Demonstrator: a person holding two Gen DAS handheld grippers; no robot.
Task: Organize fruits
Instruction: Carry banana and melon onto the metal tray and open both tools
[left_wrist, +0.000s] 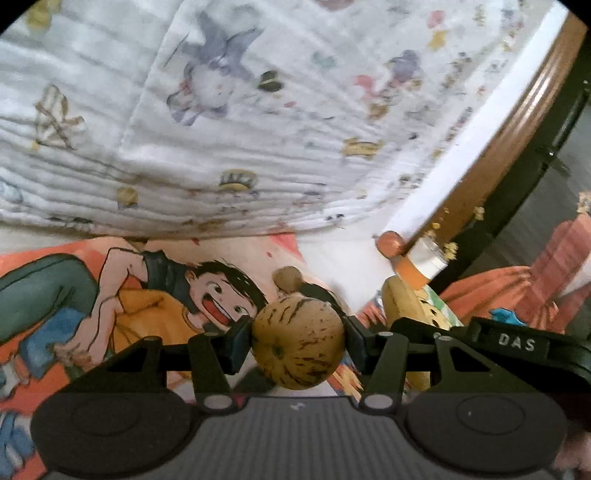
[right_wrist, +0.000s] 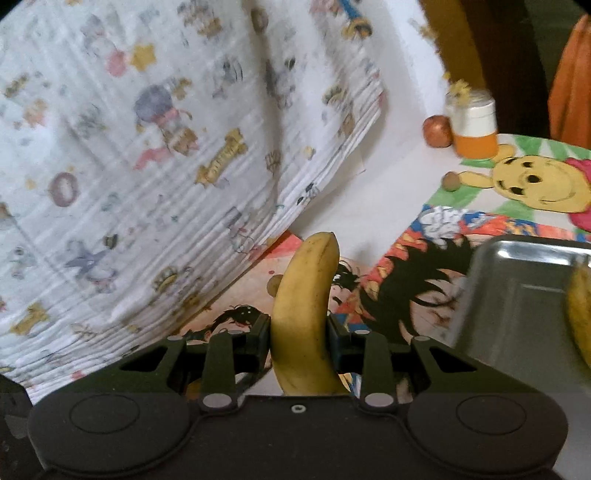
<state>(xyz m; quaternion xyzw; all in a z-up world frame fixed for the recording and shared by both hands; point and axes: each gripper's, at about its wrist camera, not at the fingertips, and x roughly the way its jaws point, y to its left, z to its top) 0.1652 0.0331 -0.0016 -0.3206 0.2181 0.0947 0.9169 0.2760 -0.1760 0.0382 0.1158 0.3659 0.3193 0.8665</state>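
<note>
My left gripper (left_wrist: 297, 341) is shut on a round yellow fruit with dark streaks (left_wrist: 299, 362), its pads pressing both sides. My right gripper (right_wrist: 299, 341) is shut on a banana (right_wrist: 306, 280) that points up and away from the camera. The same banana (left_wrist: 400, 299) shows at the right of the left wrist view, beside the right tool's black body (left_wrist: 517, 345). A metal tray (right_wrist: 517, 291) lies to the right of the right gripper, with a yellow fruit (right_wrist: 581, 314) at its edge. Both held fruits hang above a cartoon-printed mat (left_wrist: 155, 295).
A small brown fruit (right_wrist: 451, 181), a reddish round fruit (right_wrist: 437, 131) and a white-and-orange jar (right_wrist: 474, 125) stand at the far right on the table. A rumpled white printed cloth (right_wrist: 129, 166) fills the left. A wooden table rim (left_wrist: 517, 122) curves at the right.
</note>
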